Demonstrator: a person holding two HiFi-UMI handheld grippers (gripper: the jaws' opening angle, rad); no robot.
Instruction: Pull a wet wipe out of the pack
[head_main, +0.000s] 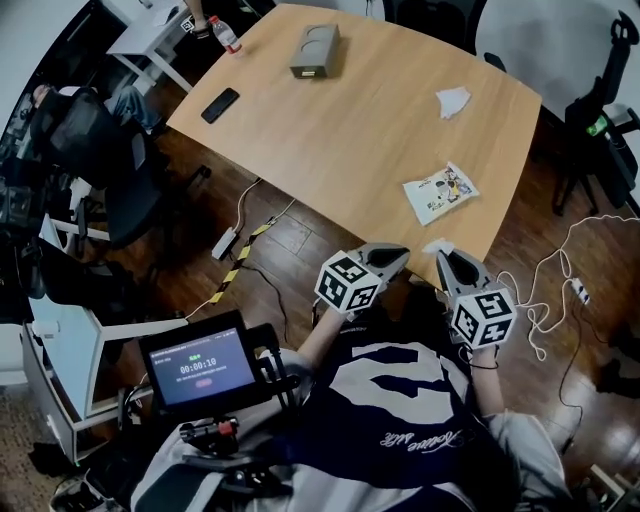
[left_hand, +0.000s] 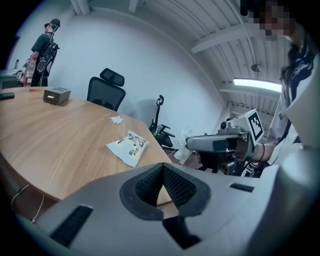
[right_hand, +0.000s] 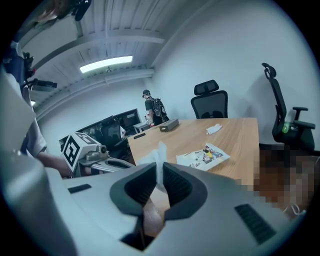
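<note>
Nearest us, our right gripper (head_main: 447, 262) is clamped on a wet wipe (right_hand: 159, 159); our left gripper (head_main: 392, 256) is closed on nothing. Farther out, the pack (head_main: 440, 192) lies on the table (head_main: 330, 130) — the wipe hangs well clear of it. The pull looks done — next we'd set the wipe down.

The white wet wipe (right_hand: 159, 151) stands crumpled and upright, pinched in my right gripper (right_hand: 159, 172) just off the near right edge of the table (head_main: 350, 130), while the flat, colourfully printed white pack (head_main: 440, 192) lies near that edge, apart from it.
</note>
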